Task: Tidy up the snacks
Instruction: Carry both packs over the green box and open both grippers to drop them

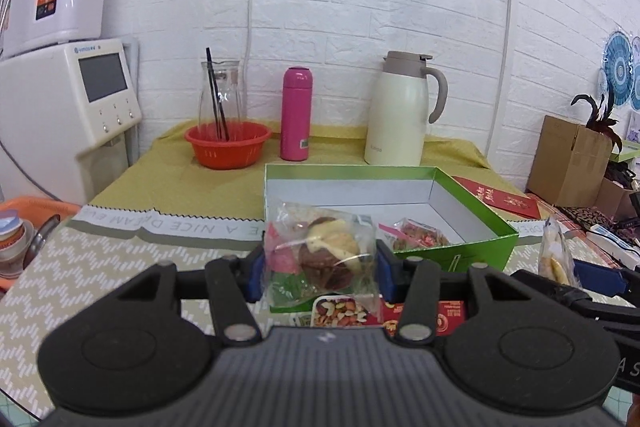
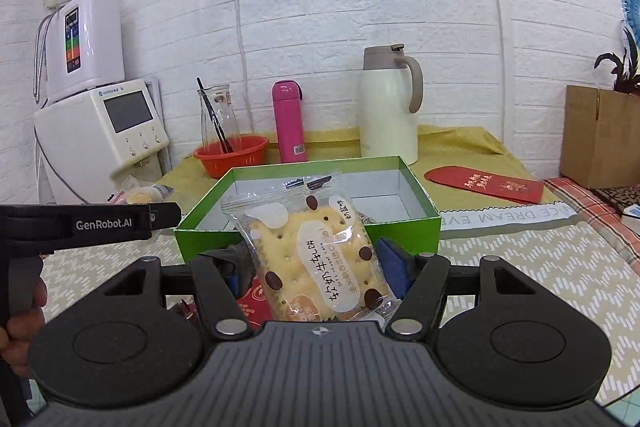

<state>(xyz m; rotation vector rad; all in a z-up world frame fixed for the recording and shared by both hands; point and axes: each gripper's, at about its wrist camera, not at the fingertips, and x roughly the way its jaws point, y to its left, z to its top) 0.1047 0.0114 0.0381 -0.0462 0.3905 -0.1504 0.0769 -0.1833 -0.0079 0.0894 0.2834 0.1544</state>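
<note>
Nearest the lens in the left wrist view, the left gripper [image 1: 320, 269] is seen low in the centre of the frame, its blue pads clamped on either side of a clear cookie packet [image 1: 322, 255]. Chocolate and cream-coloured cookies can be made out through the wrapper. The packet is held off the table, in front of the near left corner of the green box [image 1: 496, 217], which sits right of centre. One pink-wrapped snack [image 1: 418, 233] is already lying inside the box. A nut packet [image 1: 340, 311] is left on the table below the pads. At the right edge a second bag of crackers is seen in the other gripper.

In the right wrist view, the right gripper [image 2: 316, 267] is closed on a cracker packet [image 2: 316, 255], which is held upright and slightly tilted in the centre of the frame, in front of the green box [image 2: 308, 231]. The left gripper's body is seen at the left edge.

Both packets are judged light and soft-walled, with slippery film and brittle contents. A hold across the flat sides, as is made now, is thought best; a hard squeeze could crack the cookies or crackers, and a loose one could let the film slide. Release is judged to be called for once each packet is over the open box.
</note>
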